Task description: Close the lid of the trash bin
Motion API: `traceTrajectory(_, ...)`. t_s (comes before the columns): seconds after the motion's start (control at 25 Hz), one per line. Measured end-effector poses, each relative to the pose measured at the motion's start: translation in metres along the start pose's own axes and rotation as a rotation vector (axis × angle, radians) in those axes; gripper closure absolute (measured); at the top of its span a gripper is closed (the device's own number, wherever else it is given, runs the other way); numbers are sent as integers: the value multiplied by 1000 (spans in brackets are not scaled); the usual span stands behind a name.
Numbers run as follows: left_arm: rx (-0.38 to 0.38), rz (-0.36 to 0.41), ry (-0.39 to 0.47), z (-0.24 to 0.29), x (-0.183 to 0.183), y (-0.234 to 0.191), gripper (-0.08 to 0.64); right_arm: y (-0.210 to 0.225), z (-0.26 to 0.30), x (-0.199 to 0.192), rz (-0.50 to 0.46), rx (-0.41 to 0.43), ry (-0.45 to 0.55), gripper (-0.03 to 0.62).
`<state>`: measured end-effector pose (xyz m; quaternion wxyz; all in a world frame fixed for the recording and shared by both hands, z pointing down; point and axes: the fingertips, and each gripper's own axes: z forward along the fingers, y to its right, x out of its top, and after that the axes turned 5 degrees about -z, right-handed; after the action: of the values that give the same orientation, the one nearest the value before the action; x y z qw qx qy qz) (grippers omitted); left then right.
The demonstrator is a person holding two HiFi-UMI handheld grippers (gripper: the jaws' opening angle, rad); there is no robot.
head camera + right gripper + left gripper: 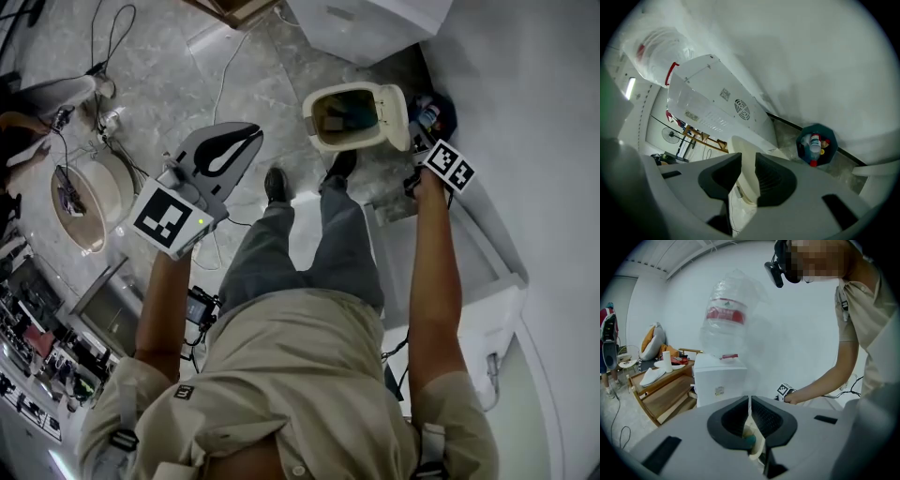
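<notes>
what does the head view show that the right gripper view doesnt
Only the head view: the inside of the open bin, the left gripper and the person's legs. Only the right gripper view: the right gripper with its jaws apart, the water bottle and a fan. Both: the raised lid and the dark bucket of bottles.

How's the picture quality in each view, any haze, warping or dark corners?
Head view: evenly lit and fairly sharp, the trash bin clear. Left gripper view: fisheye with black corners; the water bottle looks hazy and washed out against the bright wall. Right gripper view: fisheye too, tilted, bowing the water dispenser, with a greenish smear at the left edge.
</notes>
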<state>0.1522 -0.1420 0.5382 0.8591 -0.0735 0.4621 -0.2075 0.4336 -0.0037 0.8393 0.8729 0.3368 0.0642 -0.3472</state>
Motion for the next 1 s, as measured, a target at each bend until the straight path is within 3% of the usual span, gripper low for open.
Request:
traceTrajectory(0.24,6,-13,-2,-2,-8,-6,545,-19,11,-17,26,72,-48,494)
traceTrajectory(0.4,10,-26,-4,-3,-19,-11,545,-33,31,-46,-21,68,-116,497)
traceTrajectory(1.0,34,-90,-32,-13,-72,-33,545,-72,97,-124,-49,99,-250,497)
